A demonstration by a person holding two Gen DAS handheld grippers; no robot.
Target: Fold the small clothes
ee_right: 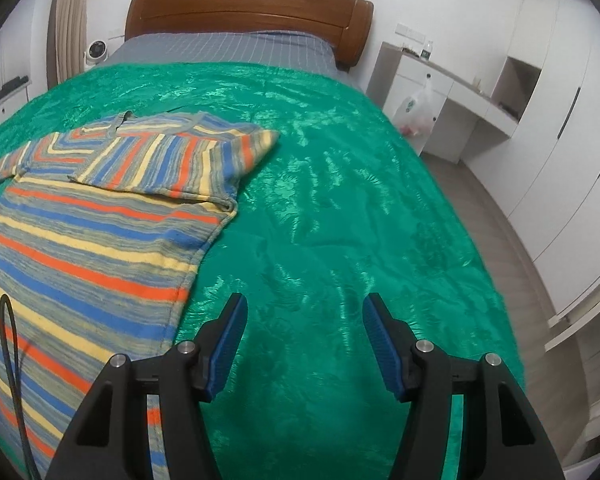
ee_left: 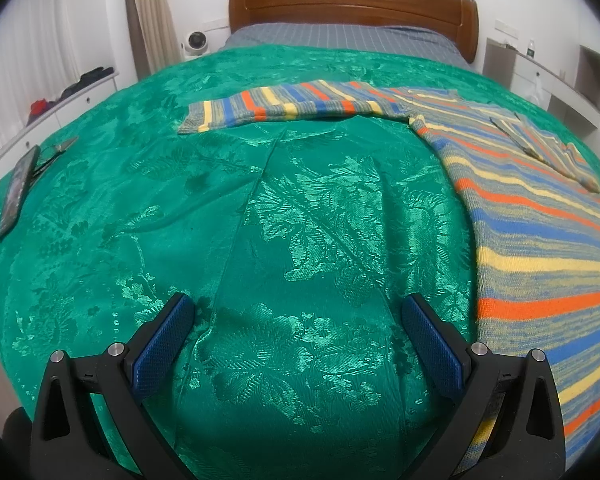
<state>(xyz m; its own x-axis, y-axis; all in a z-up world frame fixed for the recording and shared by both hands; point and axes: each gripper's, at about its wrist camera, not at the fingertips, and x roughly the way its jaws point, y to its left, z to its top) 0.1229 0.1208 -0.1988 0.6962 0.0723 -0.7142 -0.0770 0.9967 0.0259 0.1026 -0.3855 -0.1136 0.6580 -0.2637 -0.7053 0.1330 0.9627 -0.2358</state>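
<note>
A striped sweater (ee_left: 540, 220) in blue, orange, yellow and grey lies flat on the green bedspread (ee_left: 260, 220). One sleeve (ee_left: 284, 106) stretches out to the left; the other sleeve (ee_right: 180, 156) is folded across the chest. My left gripper (ee_left: 296, 312) is open over bare bedspread, left of the sweater's hem side. My right gripper (ee_right: 304, 312) is open too, with nothing between its fingers, hovering over the bedspread (ee_right: 360, 220) just right of the sweater (ee_right: 84, 248).
A phone (ee_left: 16, 192) and a pair of glasses (ee_left: 54, 152) lie on the bed's left side. The wooden headboard (ee_left: 352, 4) is at the far end. A white desk (ee_right: 440, 80) with a plastic bag (ee_right: 416, 110) and wardrobes stand right of the bed.
</note>
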